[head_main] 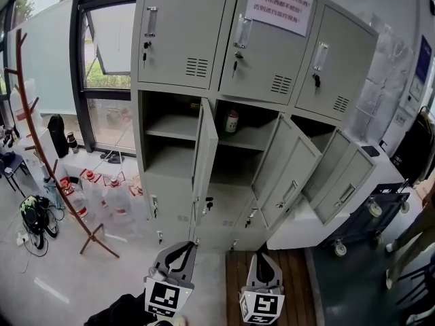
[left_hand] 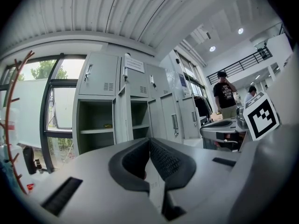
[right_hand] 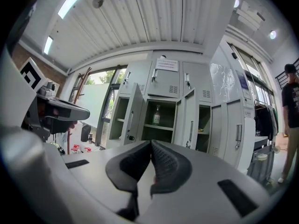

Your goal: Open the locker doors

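Note:
A grey locker cabinet (head_main: 183,26) stands ahead in the head view. Its three top doors are closed, with keys in their locks. The middle row is open: the left door (head_main: 204,156), the middle door (head_main: 291,172) and the right door (head_main: 348,176) all swing outward. A bottle (head_main: 232,121) stands on the middle shelf. The small bottom doors (head_main: 158,202) look closed. Both grippers hang low in front of the cabinet, apart from it. My left gripper (head_main: 182,245) (left_hand: 149,140) is shut and holds nothing. My right gripper (head_main: 264,258) (right_hand: 151,143) is also shut and holds nothing.
A wooden coat rack (head_main: 39,141) stands to the left by the window, with water jugs (head_main: 102,195) on the floor beside it. A dark wheeled cart (head_main: 377,212) sits to the right. A person (left_hand: 226,95) stands further right. A paper notice (head_main: 280,5) hangs on the top middle door.

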The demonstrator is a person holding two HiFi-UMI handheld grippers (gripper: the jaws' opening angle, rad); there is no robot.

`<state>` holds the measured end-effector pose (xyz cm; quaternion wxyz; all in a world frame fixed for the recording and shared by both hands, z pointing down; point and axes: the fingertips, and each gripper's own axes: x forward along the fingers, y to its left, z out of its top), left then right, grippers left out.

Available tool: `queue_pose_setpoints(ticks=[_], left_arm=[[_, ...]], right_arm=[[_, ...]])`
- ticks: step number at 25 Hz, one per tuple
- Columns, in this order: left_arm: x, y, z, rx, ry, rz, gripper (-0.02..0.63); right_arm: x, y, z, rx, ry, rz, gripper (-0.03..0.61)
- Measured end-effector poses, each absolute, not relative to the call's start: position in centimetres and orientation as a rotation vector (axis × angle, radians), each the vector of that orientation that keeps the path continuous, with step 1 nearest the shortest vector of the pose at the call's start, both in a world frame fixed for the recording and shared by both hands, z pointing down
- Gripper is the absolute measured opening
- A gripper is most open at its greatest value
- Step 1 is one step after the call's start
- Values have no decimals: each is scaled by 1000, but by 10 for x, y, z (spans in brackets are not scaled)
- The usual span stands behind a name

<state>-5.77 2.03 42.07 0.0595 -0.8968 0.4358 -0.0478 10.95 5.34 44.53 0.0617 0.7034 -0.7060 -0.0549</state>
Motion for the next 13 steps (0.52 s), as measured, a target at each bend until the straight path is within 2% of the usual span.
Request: queue_pose_setpoints(ticks=[13], left_arm=[[-56, 11, 422, -2719, 1320, -149, 23]], right_arm=[[112, 46, 446, 2129, -2130, -160, 15]])
